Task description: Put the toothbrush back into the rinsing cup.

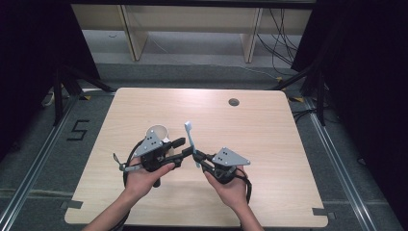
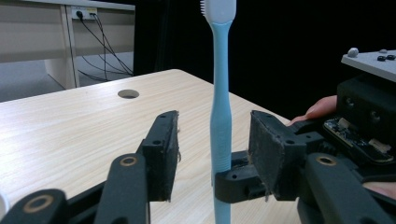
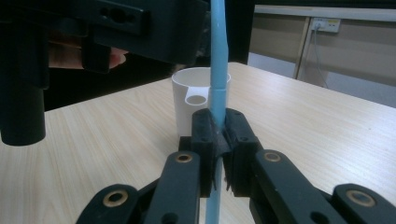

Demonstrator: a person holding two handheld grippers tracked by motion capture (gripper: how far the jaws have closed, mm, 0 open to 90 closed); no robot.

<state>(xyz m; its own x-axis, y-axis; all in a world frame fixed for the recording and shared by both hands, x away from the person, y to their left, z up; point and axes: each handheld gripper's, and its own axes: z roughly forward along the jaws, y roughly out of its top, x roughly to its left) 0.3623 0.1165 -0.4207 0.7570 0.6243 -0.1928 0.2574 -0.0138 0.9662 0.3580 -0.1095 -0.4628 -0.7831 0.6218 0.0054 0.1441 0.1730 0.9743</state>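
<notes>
A light blue toothbrush stands upright above the wooden table, white head up. My right gripper is shut on the lower part of its handle. In the left gripper view that grip sits low on the handle. My left gripper has one jaw on each side of the handle, higher up. Its pads stand apart from the handle, so it is open. A white cup stands on the table just behind the left gripper.
A round cable hole lies near the table's far edge. Both forearms come in over the front edge. Beyond the table are pale shelving legs and loose cables on the floor.
</notes>
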